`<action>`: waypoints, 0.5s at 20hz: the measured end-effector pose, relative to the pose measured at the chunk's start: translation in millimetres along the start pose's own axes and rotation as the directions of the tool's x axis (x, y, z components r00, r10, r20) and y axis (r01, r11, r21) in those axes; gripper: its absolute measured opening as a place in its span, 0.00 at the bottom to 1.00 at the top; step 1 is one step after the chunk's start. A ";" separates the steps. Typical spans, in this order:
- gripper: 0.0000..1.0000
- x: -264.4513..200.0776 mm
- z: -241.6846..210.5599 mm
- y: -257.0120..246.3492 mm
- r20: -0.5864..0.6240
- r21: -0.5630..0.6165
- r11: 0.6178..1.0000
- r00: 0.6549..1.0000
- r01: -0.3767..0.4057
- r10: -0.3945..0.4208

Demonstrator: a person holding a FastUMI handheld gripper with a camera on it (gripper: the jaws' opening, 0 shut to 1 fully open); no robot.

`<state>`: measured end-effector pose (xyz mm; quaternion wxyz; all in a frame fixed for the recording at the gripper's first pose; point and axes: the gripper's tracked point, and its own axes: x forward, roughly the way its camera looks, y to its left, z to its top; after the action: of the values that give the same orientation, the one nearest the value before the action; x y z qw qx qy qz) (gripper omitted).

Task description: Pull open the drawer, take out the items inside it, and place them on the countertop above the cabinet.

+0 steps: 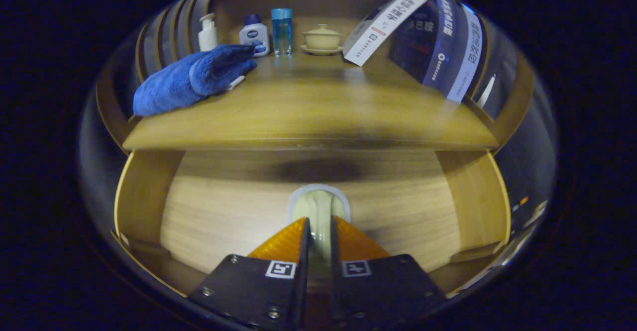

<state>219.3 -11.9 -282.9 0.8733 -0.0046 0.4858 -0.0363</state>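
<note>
Pale wood-grain drawer front (224, 211) straight ahead, just under the honey-coloured wooden countertop (308, 107) of the cabinet. Hard to tell from here whether pulled out at all; no view into the drawer, so contents unknown. By the look of things, early in the task: handle taken, pull either just starting or not yet begun. Left to do, as a judgement: draw the drawer open, lift out whatever lies inside, set it on the countertop above.

Gripper (318, 224) nearly closed, fingers clamped from both sides on the cream-coloured upright pull handle (318, 204) at the middle of the drawer front. Handle seated between the fingers, its rounded top showing just beyond the tips, on a pale backing plate. Grip looks firm, both fingers pressing.

Already on the countertop: folded blue terry towel (191, 77) to the left; behind it a white pump bottle (207, 32), a small white bottle with a blue cap (254, 35), a clear blue-tinted tumbler (281, 30), and a cream lidded ceramic cup on a saucer (322, 38) along the back. Leaning books with dark and white covers (438, 37) to the right. Bare wood in the middle and front of the countertop, room enough for drawer items.
</note>
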 end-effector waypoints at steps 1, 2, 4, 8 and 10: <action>0.23 0.6 -5.8 0.5 -0.010 0.008 1.000 1.000 -0.012 0.012; 0.18 0.7 5.3 -1.1 0.045 0.025 1.000 0.999 -0.010 0.009; 0.13 -0.8 -0.2 -4.1 0.061 -0.015 1.000 0.998 -0.003 0.004; 0.13 -15.1 7.9 2.3 0.172 0.014 0.998 0.983 -0.069 0.065; 0.13 -23.2 10.4 4.0 0.226 0.021 0.994 0.969 -0.105 0.097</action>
<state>216.1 -6.7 -257.8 0.9233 0.0305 0.3828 0.0009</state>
